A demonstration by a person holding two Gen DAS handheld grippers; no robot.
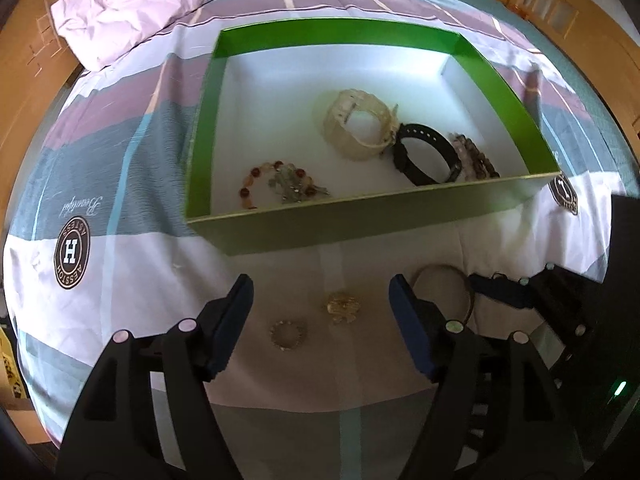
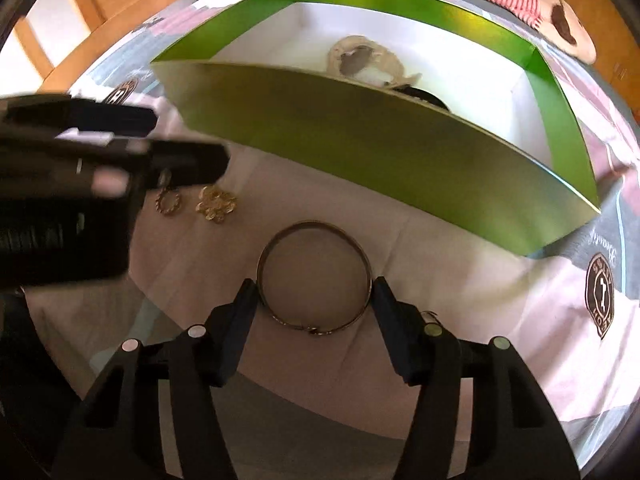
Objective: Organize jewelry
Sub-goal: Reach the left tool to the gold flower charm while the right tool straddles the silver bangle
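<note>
My right gripper spread wide, straddling bangle, nothing clamped. I'd close gently, lift flat, clear green box wall. Left gripper open, empty.

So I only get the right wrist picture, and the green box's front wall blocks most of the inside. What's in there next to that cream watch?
Observer: A black watch lies right beside the cream watch, with a dark beaded bracelet on its far side.
Operator: Anything at the left end of the box?
Observer: Yes, a bracelet of red and orange beads lies near the front wall of the green box.
Operator: The other tool is a blur for me. Is it holding something?
Observer: No, the left tool is open and empty above a small ring and a gold brooch.
</note>
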